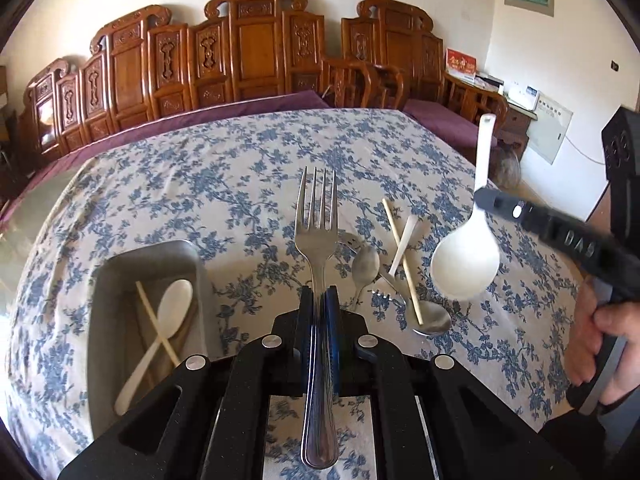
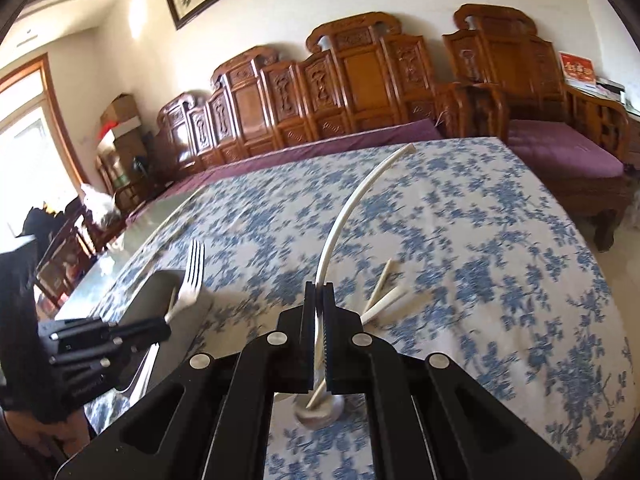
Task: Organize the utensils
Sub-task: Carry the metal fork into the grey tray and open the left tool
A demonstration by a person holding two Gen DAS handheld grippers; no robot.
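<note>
The left gripper (image 1: 319, 300) was clamped on a steel fork (image 1: 318, 240), whose long axis ran along the fingers, tines pointing forward and away. A grey tray (image 1: 116, 272) on the table (image 1: 240, 160) lay below, to that gripper's left. The right gripper (image 2: 318, 300) was closed on a white ladle (image 1: 466, 264); its handle extended forward and upward past the fingers, its bowl hanging below them.

Each wrist camera sits close behind its gripper, angled down over the floral tablecloth (image 1: 240, 168) toward the carved wooden bench (image 2: 360, 80); both views share the grey tray (image 1: 120, 280) and the loose utensils beside it.
</note>
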